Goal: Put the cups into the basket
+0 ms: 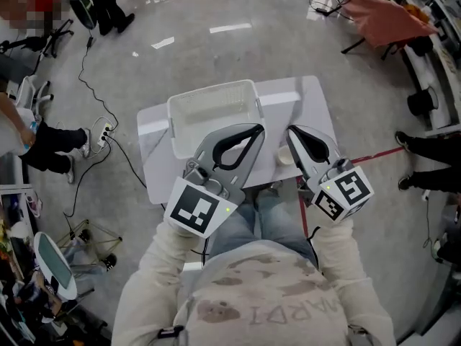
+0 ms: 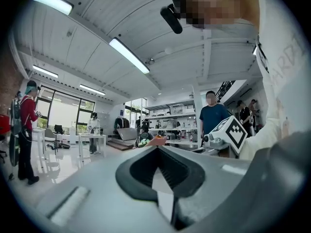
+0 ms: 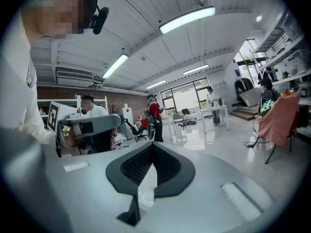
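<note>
Left tongs [image 1: 258,130] and right tongs [image 1: 291,132] are both pinched together and empty over the counter [image 1: 311,101], the one visible cup [image 1: 285,156] sits just right of the basket [image 1: 213,92], and unopened tips risk toppling it.

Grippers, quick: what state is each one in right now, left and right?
Left grey two-jaw gripper: closed, jaw tips together, holding nothing.
Right grey two-jaw gripper: closed, jaw tips together, holding nothing.

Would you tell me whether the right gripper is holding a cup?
No, the right gripper has its jaws shut on nothing; a cup stands on the table.
</note>
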Tool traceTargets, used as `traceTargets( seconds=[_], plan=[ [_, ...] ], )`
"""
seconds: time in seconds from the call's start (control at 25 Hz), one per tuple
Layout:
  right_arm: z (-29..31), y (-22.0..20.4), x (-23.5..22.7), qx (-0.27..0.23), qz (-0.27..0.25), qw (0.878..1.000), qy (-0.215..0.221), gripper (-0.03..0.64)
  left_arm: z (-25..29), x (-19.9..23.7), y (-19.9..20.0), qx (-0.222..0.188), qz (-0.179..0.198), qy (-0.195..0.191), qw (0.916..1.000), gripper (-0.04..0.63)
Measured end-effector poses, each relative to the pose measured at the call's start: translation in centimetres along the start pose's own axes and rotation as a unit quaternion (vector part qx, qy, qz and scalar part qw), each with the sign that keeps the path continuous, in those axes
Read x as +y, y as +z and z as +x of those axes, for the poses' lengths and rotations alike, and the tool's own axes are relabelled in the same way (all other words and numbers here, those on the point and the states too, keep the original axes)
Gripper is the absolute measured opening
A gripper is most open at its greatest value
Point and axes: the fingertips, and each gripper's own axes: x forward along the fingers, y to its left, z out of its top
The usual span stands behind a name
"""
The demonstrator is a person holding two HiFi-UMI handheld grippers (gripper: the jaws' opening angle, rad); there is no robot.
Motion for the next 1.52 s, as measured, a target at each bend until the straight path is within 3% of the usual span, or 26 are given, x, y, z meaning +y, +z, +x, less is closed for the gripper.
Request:
traceTargets(
  seconds=[0.32, 0.64, 0.92, 1.08, 1.24, 1.52],
  plan=[
    [0.3, -7.9, -7.6, 0.082, 0.033, 0.994, -0.058, 0.025, 3.9, -0.1, -3.9, 0.019, -0.013, -0.031, 0.9993, 0.000],
    [0.1, -17.7, -13.3, 0.157, 0.072, 0.979, -0.106, 0.025, 7.8, -0.1, -9.2, 0.039, -0.037, -0.059, 0.9968, 0.000],
    [-0.9, -27.0, -16.7, 0.219, 0.104, 0.960, -0.142, 0.026, 10.6, -1.3, -14.8, 0.072, -0.040, -0.100, 0.9916, 0.001],
    [-1.5, -31.8, -17.7, 0.251, 0.123, 0.948, -0.154, 0.026, 11.5, -2.2, -17.2, 0.076, -0.069, -0.114, 0.9881, 0.002],
    [-2.2, -35.9, -18.6, 0.279, 0.131, 0.936, -0.169, 0.026, 11.9, -3.4, -19.8, 0.102, -0.057, -0.146, 0.9823, 0.000],
    [-2.7, -40.8, -19.8, 0.322, 0.139, 0.918, -0.186, 0.028, 12.7, -3.1, -22.1, 0.101, -0.082, -0.146, 0.9807, 0.002]
  ],
)
